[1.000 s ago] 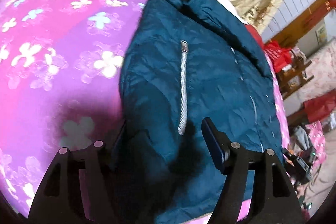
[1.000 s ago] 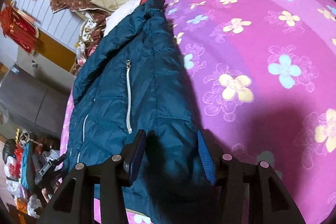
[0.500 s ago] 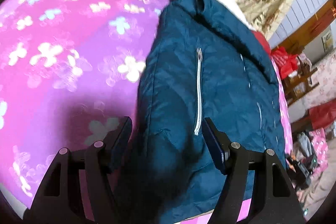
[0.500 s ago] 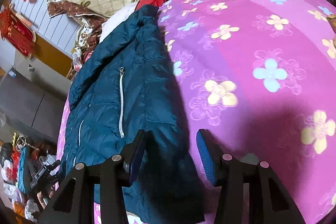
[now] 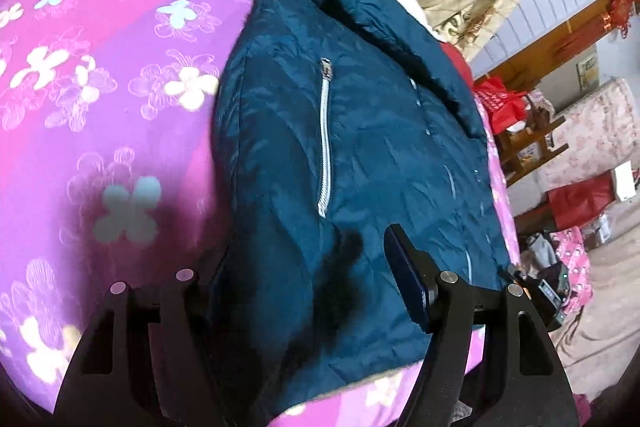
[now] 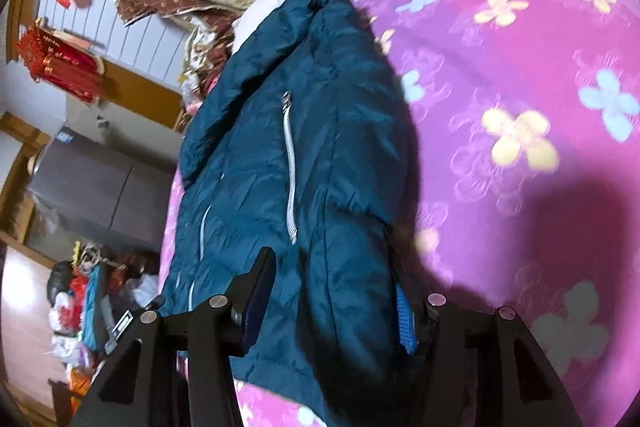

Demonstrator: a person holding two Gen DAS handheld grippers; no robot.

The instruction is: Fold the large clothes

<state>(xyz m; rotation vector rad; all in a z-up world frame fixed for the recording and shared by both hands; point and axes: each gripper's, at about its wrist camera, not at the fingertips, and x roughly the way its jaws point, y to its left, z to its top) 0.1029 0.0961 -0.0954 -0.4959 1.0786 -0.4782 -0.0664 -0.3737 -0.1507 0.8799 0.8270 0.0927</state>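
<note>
My left gripper [image 5: 308, 291] stands apart and my right gripper [image 6: 332, 291] is opening, both straddling the near hem of the jacket [image 5: 360, 147] lying flat on the bed [image 5: 100, 67]; it looks puffy, light and slick, so I'd pinch deep at the hem.

The jacket [image 5: 360, 147] hides the left gripper's [image 5: 304, 279] left pad; flowered bedspread [image 6: 520, 67] blurred.
</note>
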